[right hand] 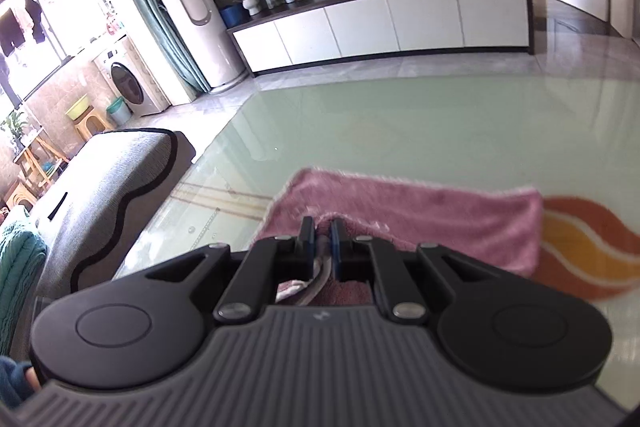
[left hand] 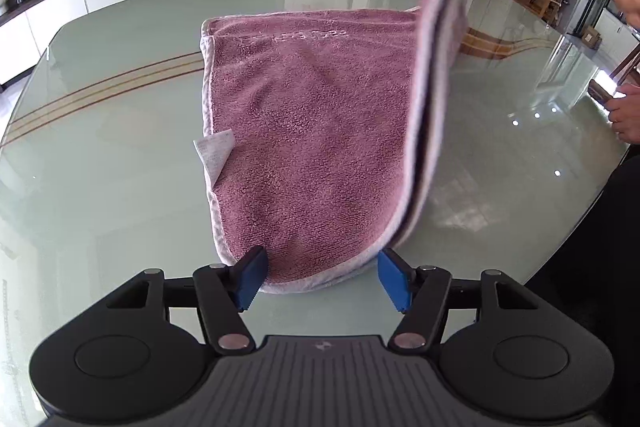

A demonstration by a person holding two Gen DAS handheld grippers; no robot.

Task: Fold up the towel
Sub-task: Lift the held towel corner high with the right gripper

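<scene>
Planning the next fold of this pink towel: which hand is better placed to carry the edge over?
Right, probably. The right tool is already shut on the towel edge, lifted off the table. The left tool is open at the near end, gripping nothing.

Daylight fills the room, coming strongly from the big window (right hand: 36, 27) at far left, which is overexposed. The glass table (left hand: 120, 187) shows glare and small bright spots at right. The lifted towel (left hand: 436, 67) edge is motion-blurred. Straight lines bend near the picture edges.
</scene>
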